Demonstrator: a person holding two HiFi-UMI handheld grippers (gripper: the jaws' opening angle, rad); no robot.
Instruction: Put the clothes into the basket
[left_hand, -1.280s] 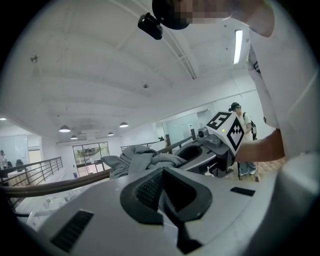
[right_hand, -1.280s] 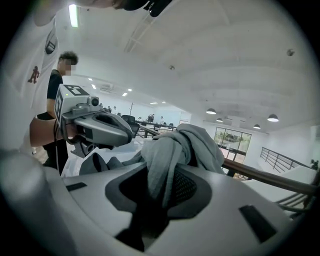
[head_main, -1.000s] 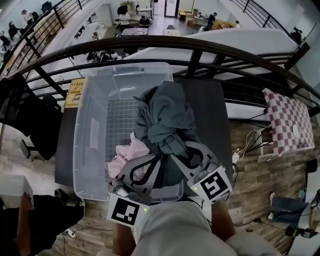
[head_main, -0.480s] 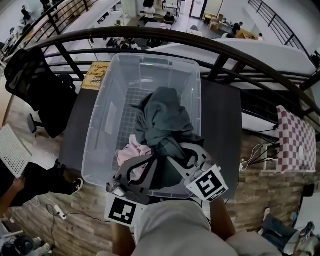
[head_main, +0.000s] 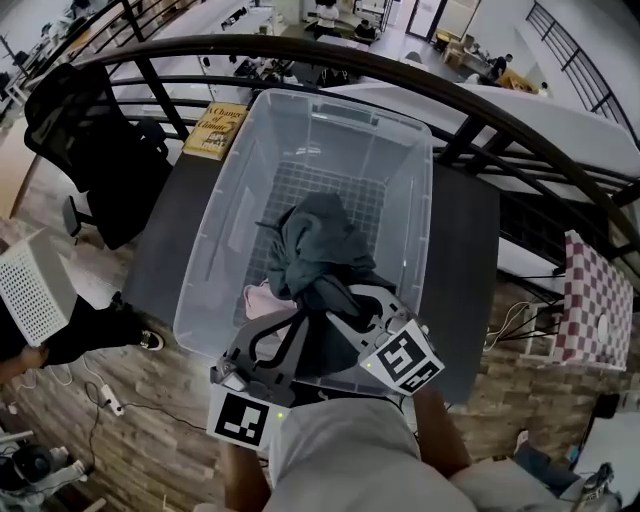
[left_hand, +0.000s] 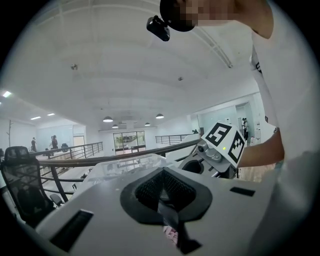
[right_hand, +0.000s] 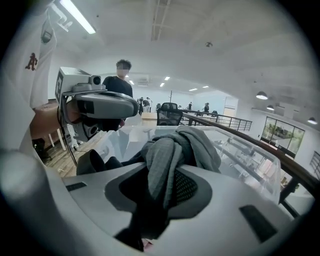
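Note:
A clear plastic basket (head_main: 222, 235) stands on a dark table (head_main: 468, 262). Over its near half hangs a bunched grey-green garment (head_main: 316, 243), and my right gripper (head_main: 340, 303) is shut on it. In the right gripper view the grey garment (right_hand: 176, 149) drapes over the closed pads of the right gripper (right_hand: 160, 189). A pink garment (head_main: 263, 298) lies inside the basket at the near left, under my left gripper (head_main: 292, 330). The left gripper (left_hand: 165, 194) has its jaws together in its own view, with a bit of pink garment (left_hand: 171, 234) pinched at their base.
A black railing (head_main: 480, 105) curves behind the table. A black office chair (head_main: 88, 128) and a yellow book (head_main: 218, 118) sit at the far left. A white box (head_main: 35, 290) is on the floor at left, and a checkered cloth (head_main: 598, 300) at right. A person (right_hand: 120, 82) stands beyond.
The head view has swung, so the basket now sits more to the middle. The grey garment has sunk lower, toward the basket's near half. Both grippers stay shut at the near rim.

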